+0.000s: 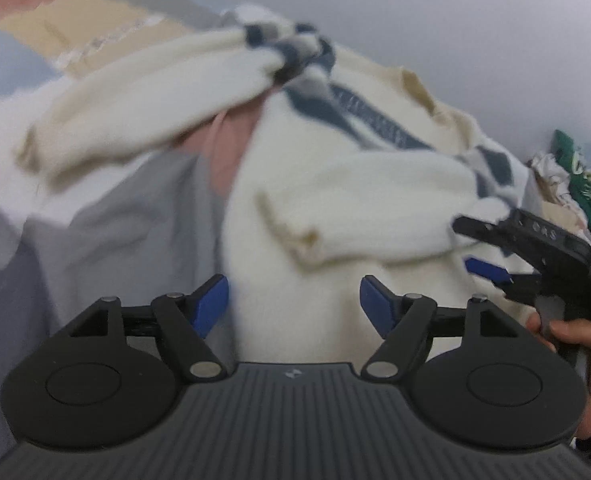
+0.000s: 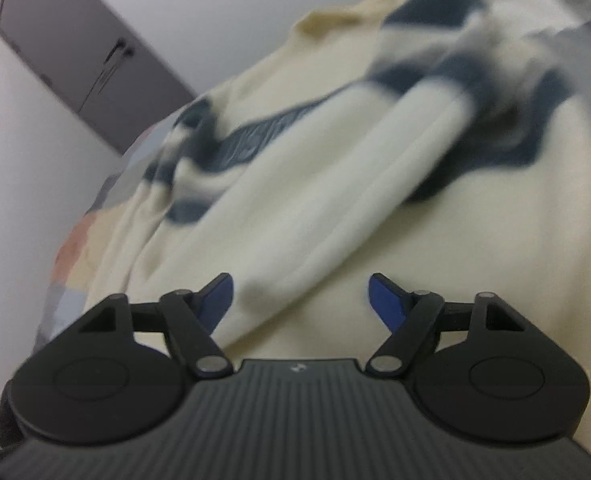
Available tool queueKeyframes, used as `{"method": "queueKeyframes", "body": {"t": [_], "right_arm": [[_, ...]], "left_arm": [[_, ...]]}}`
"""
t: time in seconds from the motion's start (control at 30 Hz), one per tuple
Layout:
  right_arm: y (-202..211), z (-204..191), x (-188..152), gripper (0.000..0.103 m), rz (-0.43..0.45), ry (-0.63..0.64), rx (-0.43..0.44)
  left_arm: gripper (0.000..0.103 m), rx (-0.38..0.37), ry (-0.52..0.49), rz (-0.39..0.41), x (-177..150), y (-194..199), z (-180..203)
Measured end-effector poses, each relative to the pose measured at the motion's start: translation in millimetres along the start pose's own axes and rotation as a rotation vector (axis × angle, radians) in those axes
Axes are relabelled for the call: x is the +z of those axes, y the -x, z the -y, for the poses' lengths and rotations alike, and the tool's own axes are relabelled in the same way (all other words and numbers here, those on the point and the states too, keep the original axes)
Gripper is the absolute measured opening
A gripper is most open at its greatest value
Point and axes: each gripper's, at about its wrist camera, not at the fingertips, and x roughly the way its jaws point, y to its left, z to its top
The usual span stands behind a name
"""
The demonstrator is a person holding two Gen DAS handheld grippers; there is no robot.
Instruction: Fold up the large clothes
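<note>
**Sweater spread on bed, both grippers empty**

A cream sweater (image 1: 335,184) with navy bands is seen lying on a patchwork bedcover (image 1: 95,20), sleeves folded across its body. The left gripper (image 1: 294,306) and right gripper (image 2: 300,300) are held above it, fingers spread, nothing pinched

a cream sweater (image 1: 335,184) of soft, fuzzy knit cloth with ribbed cuffs fills mid-frame. the left gripper (image 1: 294,306) and right gripper (image 2: 300,306) are matt black plastic with ridged housings, dull metal pivot pins and smooth blue pads (image 1: 211,306).
</note>
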Motion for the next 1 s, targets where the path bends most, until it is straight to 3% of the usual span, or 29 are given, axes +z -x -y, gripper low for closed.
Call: {"method": "queueKeyframes", "body": {"t": [0.03, 0.1, 0.17, 0.23, 0.27, 0.4, 0.47, 0.57, 0.73, 0.83, 0.87, 0.9, 0.93, 1.0], "right_arm": [[-4.5, -3.7, -0.6, 0.072, 0.007, -0.001, 0.016], [-11.7, -10.7, -0.7, 0.056, 0.028, 0.013, 0.039], [-17.4, -10.5, 3.0, 0.025, 0.042, 0.034, 0.032], [-16.9, -5.0, 6.4, 0.013, 0.056, 0.045, 0.047], [-13.8, -2.0, 9.4, 0.012, 0.067, 0.058, 0.080], [2.7, 3.3, 18.6, 0.012, 0.125, 0.083, 0.058], [6.1, 3.1, 20.3, 0.012, 0.144, 0.101, -0.003], [6.7, 0.7, 18.5, 0.012, 0.121, 0.154, -0.151], [9.5, 18.8, 17.2, 0.016, 0.033, 0.103, -0.123], [16.3, 22.3, 13.3, 0.027, -0.015, 0.094, -0.105], [20.2, 22.9, 12.8, 0.039, -0.030, 0.082, -0.093], [23.6, 23.9, 12.2, 0.047, -0.046, 0.069, -0.075], [28.9, 25.3, 11.1, 0.061, -0.062, 0.054, -0.053], [43.1, 23.4, 6.2, 0.067, -0.064, 0.049, -0.042]], "left_arm": [[0.077, -0.007, 0.020, -0.017, -0.5, -2.3, -2.5], [0.076, -0.025, 0.048, -0.027, -0.8, -4.7, -4.6], [0.072, -0.025, 0.048, -0.030, -1.8, -6.3, -1.0], [0.035, -0.035, 0.038, -0.043, -4.1, -7.6, 4.4], [0.015, -0.056, 0.038, -0.079, -4.6, -9.9, 5.7], [0.012, -0.001, 0.060, -0.054, -6.1, 6.2, 6.1], [0.010, 0.067, 0.073, -0.056, -4.9, 15.5, 3.5], [0.010, 0.158, 0.090, -0.072, -6.1, 23.2, 0.7], [0.010, 0.183, 0.108, -0.087, -5.4, 27.0, 2.4], [0.016, 0.149, 0.108, -0.100, 0.8, 33.7, 7.7], [0.028, 0.134, 0.114, -0.104, 4.3, 37.5, 9.5], [0.049, 0.132, 0.121, -0.106, 8.8, 40.2, 11.4], [0.057, 0.135, 0.123, -0.095, 15.1, 47.1, 12.5], [0.065, 0.154, 0.111, -0.051, 27.5, 59.4, 14.8]]}}
